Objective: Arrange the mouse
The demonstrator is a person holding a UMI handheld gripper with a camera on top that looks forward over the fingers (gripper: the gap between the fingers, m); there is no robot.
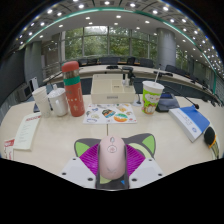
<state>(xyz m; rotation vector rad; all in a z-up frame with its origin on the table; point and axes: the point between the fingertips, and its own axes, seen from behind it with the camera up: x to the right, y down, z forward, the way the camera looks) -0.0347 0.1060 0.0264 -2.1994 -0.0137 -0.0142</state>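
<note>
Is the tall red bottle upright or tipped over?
Upright: the red bottle stands on its base on the table, cap at the top.

We saw a bright room lit by rows of ceiling lights [105, 12] and daylight through windows [95, 42], with strong fisheye bending at the edges.

The mouse [112, 157] sits on the near edge of the bench [60, 135], between the fingers of the hand-held gripper [112, 163]. Just beyond it lies a sheet [110, 114]. Far left stand a bottle [73, 88] and two cups [58, 101]; a paper [25, 131] lies near left. A cup [151, 96] stands right, with what may be a box [192, 122] farther right.
</note>
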